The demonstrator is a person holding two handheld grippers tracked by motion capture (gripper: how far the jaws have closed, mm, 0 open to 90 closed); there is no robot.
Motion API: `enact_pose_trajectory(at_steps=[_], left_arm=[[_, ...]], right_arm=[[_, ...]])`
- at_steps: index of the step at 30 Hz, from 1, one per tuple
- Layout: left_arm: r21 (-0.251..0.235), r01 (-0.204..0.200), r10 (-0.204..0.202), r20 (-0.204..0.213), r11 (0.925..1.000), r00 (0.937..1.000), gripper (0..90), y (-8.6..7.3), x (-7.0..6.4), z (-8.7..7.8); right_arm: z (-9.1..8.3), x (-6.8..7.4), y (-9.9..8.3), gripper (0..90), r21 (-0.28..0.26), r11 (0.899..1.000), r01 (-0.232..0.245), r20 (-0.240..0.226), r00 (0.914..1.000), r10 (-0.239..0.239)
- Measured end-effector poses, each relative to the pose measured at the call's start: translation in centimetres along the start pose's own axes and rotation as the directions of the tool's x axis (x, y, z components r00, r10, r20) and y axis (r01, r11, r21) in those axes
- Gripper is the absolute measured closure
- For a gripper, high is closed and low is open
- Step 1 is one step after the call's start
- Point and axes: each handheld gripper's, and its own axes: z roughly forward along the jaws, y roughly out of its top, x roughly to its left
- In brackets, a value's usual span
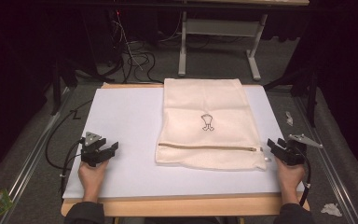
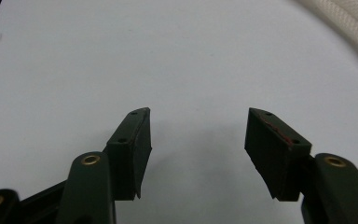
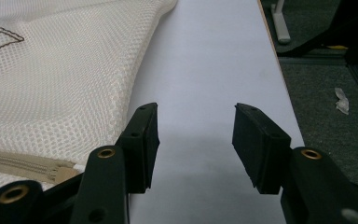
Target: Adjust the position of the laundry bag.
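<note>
— Where does the cream mesh laundry bag with the zip (image 1: 205, 123) lie?

— Flat on the white worktop (image 1: 121, 121), right of centre, its long axis running away from the person. The zip crosses it near the close edge, and the zip's end (image 3: 60, 172) sits just beside the right gripper (image 1: 279, 148).

— And the fingers?

— Both pairs stand apart, holding nothing. The right gripper's fingers (image 3: 142, 140) rest at the bag's near right corner, the mesh just to their left. The left gripper (image 1: 100, 151) is well apart from the bag, which lies to its right.

— So which hand goes first?

— The right, I'd judge; it is much nearer the zip.
</note>
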Motion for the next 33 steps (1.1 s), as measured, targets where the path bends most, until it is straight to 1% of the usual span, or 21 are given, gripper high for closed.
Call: enact_pose_trajectory(at_steps=[14,17,21,23,26,28,29,33], left_arm=[[-0.001,0.006,-0.006,0.018,1.0,0.9998,41.5,0.0,0.13,-0.02],[0.008,0.01,-0.01,0.03,0.9999,0.9995,40.5,0.05,0.22,0.08],[0.014,0.012,-0.012,0.033,0.9998,0.9994,39.3,0.1,0.27,0.09],[0.026,0.031,-0.032,0.044,0.9992,0.9985,39.4,0.18,0.45,0.2],[0.038,0.036,-0.038,0.054,0.9986,0.9978,40.3,0.26,0.55,0.32],[0.044,0.034,-0.036,0.057,0.9985,0.9977,40.3,0.3,0.57,0.35],[0.037,0.023,-0.025,0.051,0.999,0.9984,41.2,0.31,0.43,0.28],[0.017,0.009,-0.01,0.054,0.9998,0.9985,40.9,0.39,0.01,0.21]], right_arm=[[0.05,0.03,0.02,50.5,0.004,1.0,-0.004,0.002,1.0,0.004],[0.04,-0.03,0.02,50.0,0.002,1.0,-0.003,-0.004,1.0,0.003],[0.06,-0.08,0.04,49.9,0.006,1.0,-0.009,-0.006,0.9999,0.009],[0.12,-0.13,0.08,50.1,0.01,1.0,-0.011,-0.009,0.9999,0.011],[0.24,-0.21,0.17,50.7,0.024,1.0,-0.015,-0.022,0.9996,0.016],[0.25,-0.27,0.18,50.7,0.025,1.0,-0.018,-0.029,0.9994,0.019],[0.14,-0.39,0.18,50.9,0.017,1.0,-0.026,-0.038,0.9989,0.026],[0.03,-0.41,0.18,49.0,0.013,0.999,-0.036,-0.032,0.9988,0.036]])
